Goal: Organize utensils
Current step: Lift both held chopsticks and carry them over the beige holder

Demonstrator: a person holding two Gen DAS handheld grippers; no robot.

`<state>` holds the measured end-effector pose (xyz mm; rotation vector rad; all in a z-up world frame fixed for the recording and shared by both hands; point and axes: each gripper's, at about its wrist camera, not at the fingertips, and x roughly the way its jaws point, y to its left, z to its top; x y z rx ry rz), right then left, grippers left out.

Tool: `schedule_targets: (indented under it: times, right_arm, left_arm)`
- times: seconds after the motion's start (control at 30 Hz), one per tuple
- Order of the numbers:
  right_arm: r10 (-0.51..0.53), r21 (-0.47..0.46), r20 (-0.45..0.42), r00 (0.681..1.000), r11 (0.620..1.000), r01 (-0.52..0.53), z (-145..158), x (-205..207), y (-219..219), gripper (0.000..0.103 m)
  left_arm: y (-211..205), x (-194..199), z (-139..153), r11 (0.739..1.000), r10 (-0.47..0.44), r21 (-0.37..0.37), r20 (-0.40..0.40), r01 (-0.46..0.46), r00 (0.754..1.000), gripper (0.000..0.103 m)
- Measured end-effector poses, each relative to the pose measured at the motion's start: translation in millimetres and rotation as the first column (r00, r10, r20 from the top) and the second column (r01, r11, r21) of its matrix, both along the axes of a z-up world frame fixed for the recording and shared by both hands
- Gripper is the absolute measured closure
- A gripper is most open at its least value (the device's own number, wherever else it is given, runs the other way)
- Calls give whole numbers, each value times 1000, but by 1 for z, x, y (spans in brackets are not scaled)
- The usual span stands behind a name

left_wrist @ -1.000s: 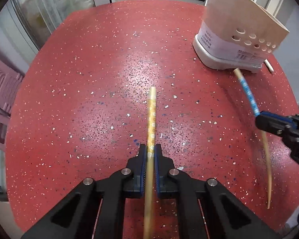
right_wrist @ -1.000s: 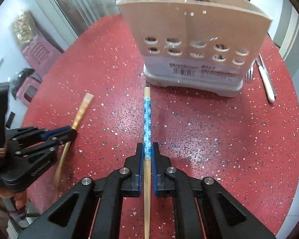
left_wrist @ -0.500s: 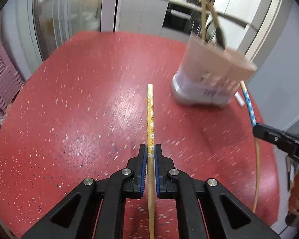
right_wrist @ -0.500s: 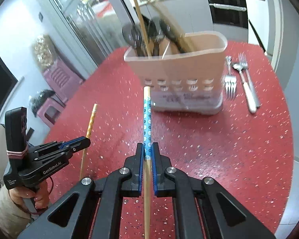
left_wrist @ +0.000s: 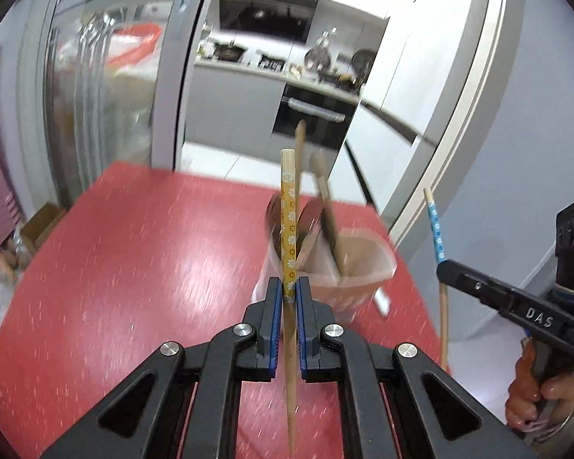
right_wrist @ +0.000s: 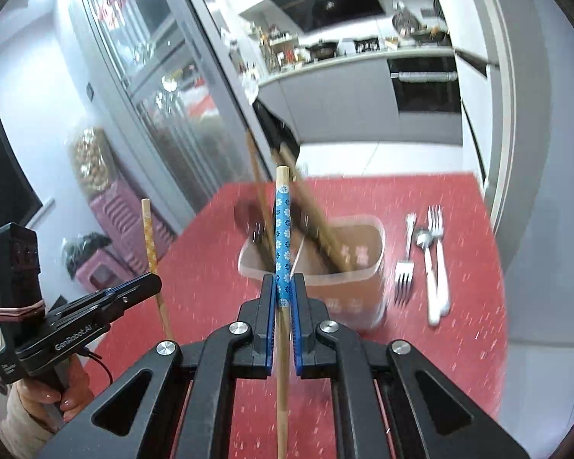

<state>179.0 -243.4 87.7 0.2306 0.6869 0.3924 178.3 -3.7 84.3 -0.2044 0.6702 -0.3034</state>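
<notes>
My left gripper (left_wrist: 289, 290) is shut on a yellow flowered chopstick (left_wrist: 288, 222), held well above the red table (left_wrist: 134, 260) and pointing up. My right gripper (right_wrist: 283, 287) is shut on a blue flowered chopstick (right_wrist: 283, 237), also lifted. Each gripper shows in the other's view: the right one (left_wrist: 445, 267) with the blue chopstick (left_wrist: 436, 229), the left one (right_wrist: 153, 283) with the yellow chopstick (right_wrist: 149, 233). The beige utensil holder (right_wrist: 359, 287) stands on the table just beyond both grippers, with wooden utensils (right_wrist: 313, 210) sticking out; it also shows in the left wrist view (left_wrist: 363, 264).
Two forks (right_wrist: 403, 267) and a spoon (right_wrist: 426, 264) with white handles lie on the table right of the holder. A glass sliding door (left_wrist: 107, 95) and a kitchen counter (left_wrist: 271, 72) are behind. A pink stool (right_wrist: 107, 267) stands off the table's left edge.
Both grippers have risen from the table with their chopsticks and tilted upward, so the views now look over the holder toward the kitchen. Grips are unchanged.
</notes>
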Motion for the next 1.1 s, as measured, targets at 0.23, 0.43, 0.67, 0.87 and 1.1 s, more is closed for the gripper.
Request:
schedule_targets:
  times: [0.23, 0.43, 0.67, 0.87, 1.1]
  right_arm:
    - [-35, 16, 89, 995, 999, 33, 38, 36, -3, 95]
    - [-65, 17, 147, 987, 998, 63, 44, 77, -3, 95]
    - [-94, -8, 211, 973, 995, 98, 42, 110, 0, 95]
    - [-103, -38, 253, 962, 992, 117, 32, 131, 6, 95]
    - [-94, -108, 314, 945, 985, 134, 4, 142, 20, 95]
  left_arm:
    - [-19, 39, 33, 1000, 1, -27, 99, 2, 995, 71]
    - [-38, 69, 40, 1000, 18, 8, 158, -20, 987, 71]
    - [-42, 103, 36, 998, 66, -13, 186, -65, 980, 71]
    - [-42, 120, 29, 995, 96, -23, 207, -93, 974, 71]
    - [-53, 118, 4, 994, 97, 20, 226, -104, 969, 71]
